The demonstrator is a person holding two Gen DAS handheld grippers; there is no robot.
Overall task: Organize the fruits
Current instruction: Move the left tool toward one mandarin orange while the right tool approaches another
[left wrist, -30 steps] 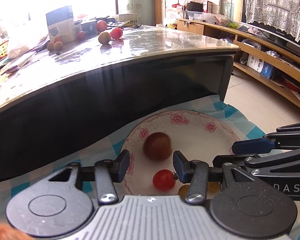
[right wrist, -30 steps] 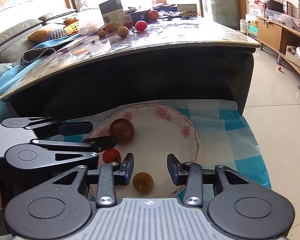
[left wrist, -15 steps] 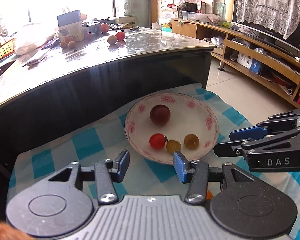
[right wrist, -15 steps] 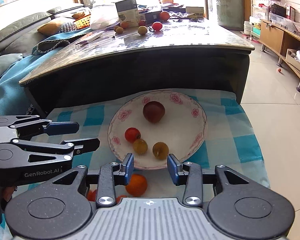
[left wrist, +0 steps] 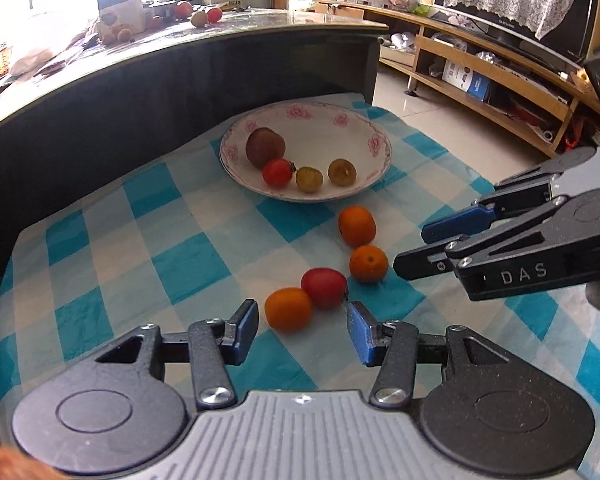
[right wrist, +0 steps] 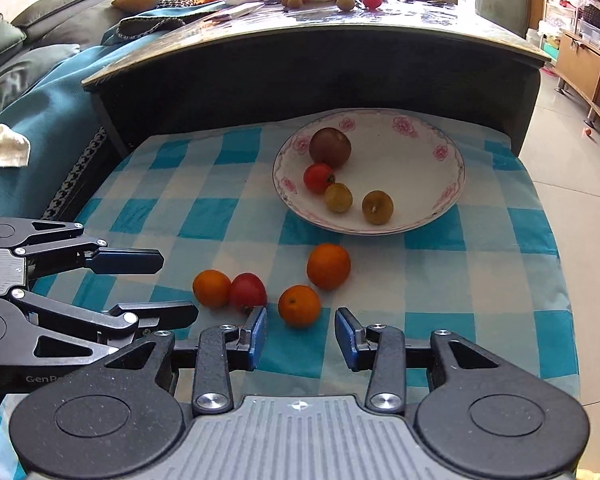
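Both claws hang empty and spread wide over the blue-and-white checked cloth (right wrist: pixel 220 184). The left claw (left wrist: pixel 302 330) faces the near orange mandarin (left wrist: pixel 288 308), which lies touching the red tomato-like fruit (left wrist: pixel 324 288). The right claw (right wrist: pixel 300 336) faces a second orange mandarin (right wrist: pixel 299 305), lying just in front of its open jaws. A third orange mandarin (right wrist: pixel 328 266) sits between that one and the white floral-rimmed ceramic plate (right wrist: pixel 428 148).

The plate already holds a dark brown round fruit (right wrist: pixel 330 147), a small red cherry tomato (right wrist: pixel 318 178) and two yellow-brown small fruits (right wrist: pixel 338 197) (right wrist: pixel 377 207). Four fruits are not yet collected.

Procedure for the step in hand, as judged from here:

1. Right claw: centre the jaws on the second mandarin, lower until the pads straddle its widest part, then close gently. Round fruit rolls if struck by one pad first.
2. Left claw: approach the near mandarin from the side away from the red fruit, so the pad does not push the pair apart.
3. Carry each fruit to the bare half of the plate and release low, so it does not knock the fruits already there.

Whether the red fruit is a tomato or a plum cannot be told at this angle; handle it softly.

The dark glass-topped counter (right wrist: pixel 380 32) behind carries other fruit.
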